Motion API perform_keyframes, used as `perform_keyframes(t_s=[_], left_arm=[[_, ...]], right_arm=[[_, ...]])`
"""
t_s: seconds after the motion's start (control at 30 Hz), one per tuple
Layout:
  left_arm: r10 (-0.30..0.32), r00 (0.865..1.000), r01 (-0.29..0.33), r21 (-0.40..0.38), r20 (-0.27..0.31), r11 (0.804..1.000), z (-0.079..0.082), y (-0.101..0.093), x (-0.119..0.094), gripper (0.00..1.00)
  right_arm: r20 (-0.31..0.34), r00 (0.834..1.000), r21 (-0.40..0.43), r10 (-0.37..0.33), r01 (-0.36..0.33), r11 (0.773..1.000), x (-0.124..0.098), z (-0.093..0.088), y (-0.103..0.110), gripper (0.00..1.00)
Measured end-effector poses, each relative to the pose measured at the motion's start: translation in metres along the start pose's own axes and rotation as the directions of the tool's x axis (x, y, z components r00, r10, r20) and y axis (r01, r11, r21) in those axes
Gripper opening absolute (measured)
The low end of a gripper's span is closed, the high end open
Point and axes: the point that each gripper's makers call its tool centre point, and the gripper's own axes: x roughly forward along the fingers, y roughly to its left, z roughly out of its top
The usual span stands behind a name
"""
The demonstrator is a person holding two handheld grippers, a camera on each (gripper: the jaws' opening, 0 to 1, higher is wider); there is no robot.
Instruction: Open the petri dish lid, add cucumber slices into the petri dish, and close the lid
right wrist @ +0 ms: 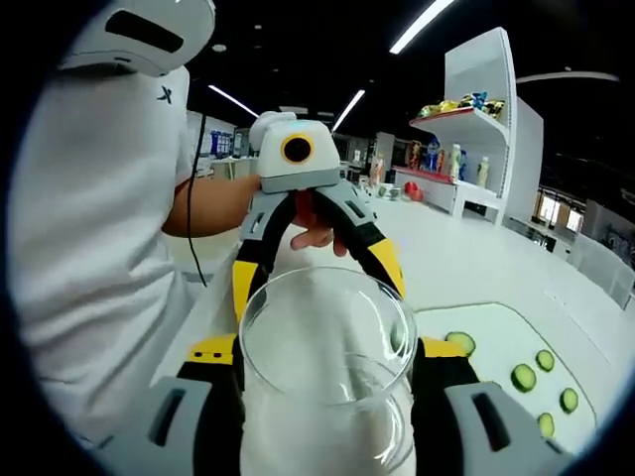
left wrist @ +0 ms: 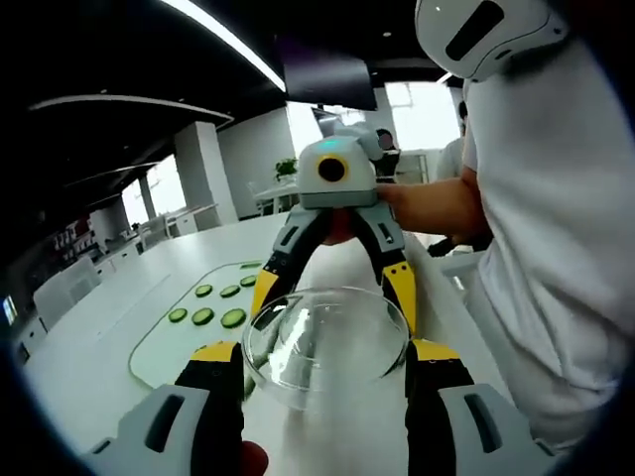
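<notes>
Right now your left gripper [left wrist: 325, 372] has its black-and-yellow jaws spread wide around a clear round glass petri dish piece [left wrist: 325, 345], the rim pressed between the pads and raised off the white table [left wrist: 89, 347]. Facing it from the far side, your right gripper [left wrist: 335, 238] reaches in with its own jaws at the same glass. From the right gripper view the picture mirrors this: your right gripper [right wrist: 327, 382] grips the transparent glass [right wrist: 327, 347] at wide spread, and a second curved glass edge [right wrist: 382, 421] shows low within it, though you cannot tell from here which part is lid and which is base. Your left gripper [right wrist: 316, 233] meets the glass from beyond, a hand [right wrist: 316, 236] visible behind it. Farther out on the table lies a pale green rounded cutting mat [left wrist: 149, 352] carrying dark green round cucumber slices [left wrist: 210, 305], well apart from the dish. Beyond stand white shelves [right wrist: 476, 129] with colourful packets.
</notes>
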Motion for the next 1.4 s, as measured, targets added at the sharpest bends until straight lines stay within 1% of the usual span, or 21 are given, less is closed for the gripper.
perform_keyframes(t_s=[0.13,0.23,0.3,0.33,0.47,0.7,0.9,1.03,1.3,1.4], left_arm=[[0.015,1.000,-0.015,-0.011,-0.001,1.000,-0.002,0.001,-0.008,0.64],[0.033,0.999,-0.033,-0.015,-0.013,0.999,-0.007,0.000,-0.015,0.64],[0.042,0.999,-0.043,-0.017,-0.015,0.999,-0.009,0.000,-0.020,0.64],[0.048,0.999,-0.049,-0.020,-0.012,0.999,-0.010,0.000,-0.024,0.64],[0.066,0.998,-0.067,-0.023,-0.020,0.998,-0.013,0.001,-0.030,0.64],[0.084,0.996,-0.086,-0.033,-0.036,0.996,-0.021,0.001,-0.043,0.64],[0.085,0.994,-0.087,-0.028,-0.062,0.996,-0.030,0.001,-0.050,0.64],[0.082,0.995,-0.083,-0.026,-0.062,0.996,-0.032,0.000,-0.051,0.64],[0.078,0.994,-0.080,-0.025,-0.072,0.996,-0.039,0.000,-0.051,0.63],[0.078,0.994,-0.081,-0.033,-0.077,0.996,-0.041,0.001,-0.052,0.63]], right_arm=[[0.006,1.000,-0.003,0.015,-0.015,1.000,0.007,0.005,0.001,0.66],[-0.011,0.999,-0.015,0.034,-0.034,0.999,0.017,0.006,0.004,0.66],[-0.012,0.999,-0.020,0.045,-0.045,0.999,0.021,0.007,0.004,0.67],[-0.012,0.999,-0.023,0.052,-0.053,0.998,0.025,0.010,0.006,0.67],[-0.015,0.998,-0.032,0.069,-0.069,0.997,0.035,0.013,0.008,0.66],[-0.026,0.994,-0.034,0.102,-0.103,0.994,0.048,0.015,0.011,0.67],[-0.041,0.994,-0.038,0.104,-0.106,0.994,0.060,0.014,0.016,0.67],[-0.045,0.993,-0.033,0.110,-0.111,0.993,0.060,0.012,0.017,0.67],[-0.083,0.990,-0.040,0.117,-0.120,0.992,0.063,0.009,0.018,0.67],[-0.082,0.990,-0.037,0.119,-0.122,0.992,0.064,0.009,0.017,0.67]])
